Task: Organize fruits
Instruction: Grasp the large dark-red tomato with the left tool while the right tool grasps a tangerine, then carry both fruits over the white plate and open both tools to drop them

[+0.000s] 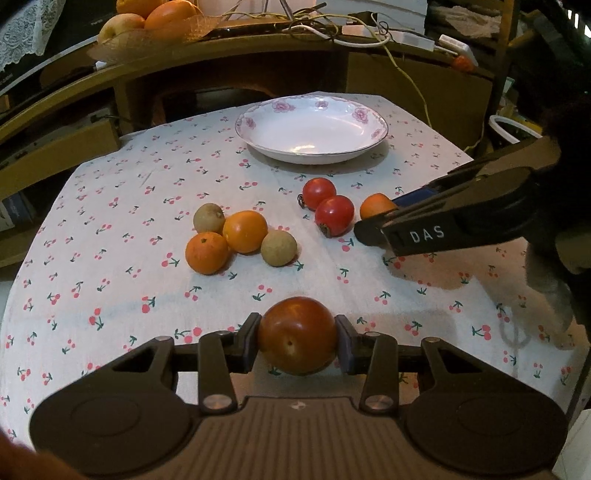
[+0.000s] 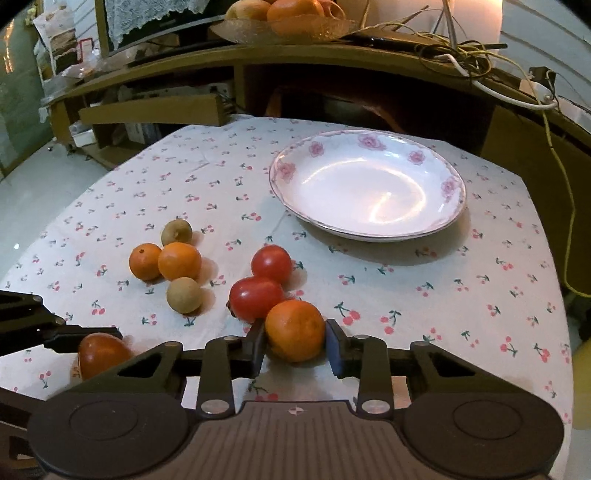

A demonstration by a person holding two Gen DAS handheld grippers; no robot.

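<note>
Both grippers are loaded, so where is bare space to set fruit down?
The plate is bare inside, as is cloth along the tablecloth left edge, beyond the orange cluster. Crowded: mid-table, from that cluster to the two tomatoes.

Two tomatoes (image 2: 264, 284) crowd the right tool (image 2: 295, 345); bare cloth (image 2: 406, 295) leads to the plate (image 2: 369, 230).

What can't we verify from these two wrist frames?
- Dark tomato: left tool flanks it; underside hidden in the left view, so lifted or resting is unclear.
- Orange: its lower side sits behind the right tool in the right view; pad contact uncertain.
- Fruit bowl on the shelf: cut by the top edge in both views; contents uncountable.
- Plate: shows no fruit.
</note>
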